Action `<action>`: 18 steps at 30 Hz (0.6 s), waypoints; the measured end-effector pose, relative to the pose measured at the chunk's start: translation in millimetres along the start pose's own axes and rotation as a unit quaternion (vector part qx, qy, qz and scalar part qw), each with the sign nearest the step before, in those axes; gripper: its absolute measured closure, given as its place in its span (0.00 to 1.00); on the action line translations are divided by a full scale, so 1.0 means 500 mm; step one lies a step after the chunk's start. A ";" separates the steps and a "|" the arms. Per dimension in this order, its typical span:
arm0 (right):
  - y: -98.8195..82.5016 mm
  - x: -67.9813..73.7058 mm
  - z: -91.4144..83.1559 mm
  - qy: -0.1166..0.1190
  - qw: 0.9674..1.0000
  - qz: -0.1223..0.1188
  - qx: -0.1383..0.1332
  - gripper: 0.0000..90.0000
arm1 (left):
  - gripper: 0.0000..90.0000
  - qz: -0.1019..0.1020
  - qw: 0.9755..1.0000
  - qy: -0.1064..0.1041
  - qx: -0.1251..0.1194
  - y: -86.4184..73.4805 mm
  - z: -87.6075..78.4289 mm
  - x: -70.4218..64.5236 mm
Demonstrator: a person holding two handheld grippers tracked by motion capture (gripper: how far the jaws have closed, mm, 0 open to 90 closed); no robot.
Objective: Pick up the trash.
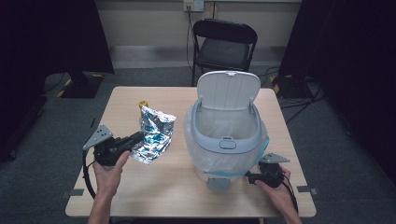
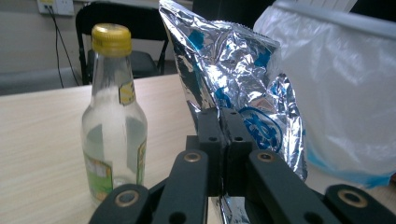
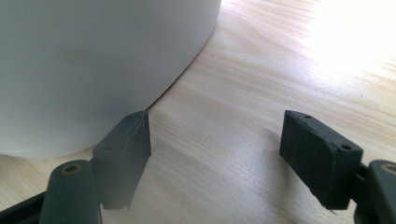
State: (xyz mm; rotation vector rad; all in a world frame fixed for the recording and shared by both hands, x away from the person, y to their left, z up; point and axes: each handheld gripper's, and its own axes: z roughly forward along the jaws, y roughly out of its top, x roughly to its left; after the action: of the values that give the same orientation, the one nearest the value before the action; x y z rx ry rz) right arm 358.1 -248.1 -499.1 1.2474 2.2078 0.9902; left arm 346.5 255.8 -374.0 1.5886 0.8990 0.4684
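A crumpled silver and blue foil snack bag (image 1: 155, 134) hangs just above the table's left half, with my left gripper (image 1: 136, 138) shut on its lower edge. In the left gripper view the two black jaws meet on the foil bag (image 2: 233, 70), pinching it at my left gripper (image 2: 224, 123). A white pedal bin (image 1: 226, 135) with its lid (image 1: 227, 89) raised stands right of centre, lined with a clear bag. My right gripper (image 1: 251, 178) rests low at the bin's front right base. It stands open (image 3: 217, 140) with only bare table between its fingers, beside the bin wall (image 3: 93, 60).
A clear glass bottle with a yellow cap (image 2: 114, 116) stands upright on the wooden table (image 1: 154, 186) just behind the bag; its cap (image 1: 143, 104) peeks out above the foil. A black folding chair (image 1: 224, 44) stands beyond the far edge. The bin's liner (image 2: 345, 84) bulges close on the right.
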 end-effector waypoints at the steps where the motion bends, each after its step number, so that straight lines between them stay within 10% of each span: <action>1: 0.000 0.000 0.000 0.000 1.000 0.000 0.000 0.26 | 0.99 0.001 1.000 0.001 -0.002 0.003 -0.002 -0.001; 18: 0.000 0.000 0.000 0.000 1.000 0.000 0.000 0.26 | 0.99 0.005 0.999 0.009 -0.046 0.045 -0.034 0.002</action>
State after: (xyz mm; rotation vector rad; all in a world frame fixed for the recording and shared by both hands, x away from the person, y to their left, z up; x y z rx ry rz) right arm 358.1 -248.1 -499.1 1.2474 2.2079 0.9904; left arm 341.4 267.5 -348.7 1.5076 0.8715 0.5258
